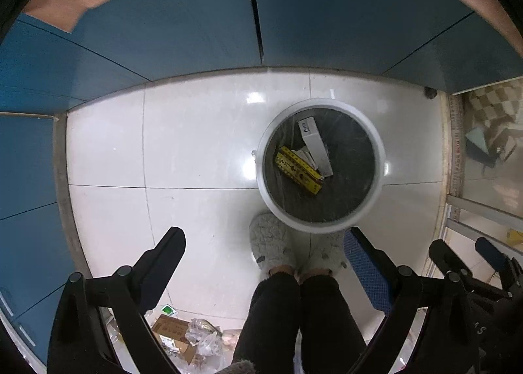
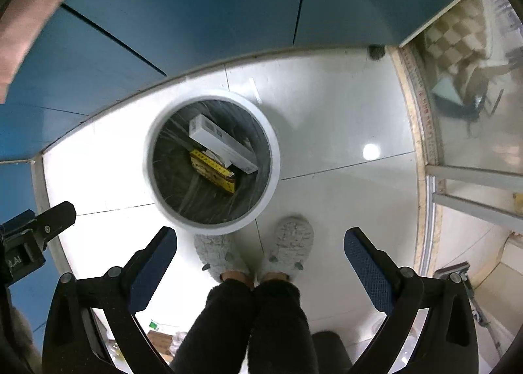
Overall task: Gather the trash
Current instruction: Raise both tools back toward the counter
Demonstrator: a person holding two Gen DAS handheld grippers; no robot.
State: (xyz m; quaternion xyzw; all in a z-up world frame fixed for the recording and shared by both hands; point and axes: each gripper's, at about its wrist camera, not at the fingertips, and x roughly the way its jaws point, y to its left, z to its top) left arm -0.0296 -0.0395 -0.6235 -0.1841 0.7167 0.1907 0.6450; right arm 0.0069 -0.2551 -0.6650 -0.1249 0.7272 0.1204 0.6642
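Two grippers, both empty. Left gripper (image 1: 264, 238): fingers spread wide apart, nothing between them, touching nothing; held above the floor, pointing down. Right gripper (image 2: 260, 238): fingers likewise spread wide, holding nothing, touching nothing.

Between the fingers in both views: two grey fuzzy slippers (image 2: 287, 243), side by side on the white tiled floor (image 1: 163, 145), with dark trouser legs (image 2: 248, 325) rising toward the lower edge.

Bin (image 1: 320, 165): round, white rim, dark liner; right of centre in the left view, left of centre in the right view; stands on the floor, its rim overlapping the slipper toes in the picture. Contents: one white box (image 2: 222, 143) lying slantwise, resting partly on one yellow box (image 2: 214, 171); crumpled pale wrapping (image 1: 305, 156) beside them.

Loose trash (image 1: 183, 338): brown cardboard, clear plastic bags and a green-marked scrap, heaped on the floor at the lower left of the left view, behind the legs.

Surround: blue panels (image 1: 163, 31) across the top and left; glass door (image 2: 474, 96) at the right edge.
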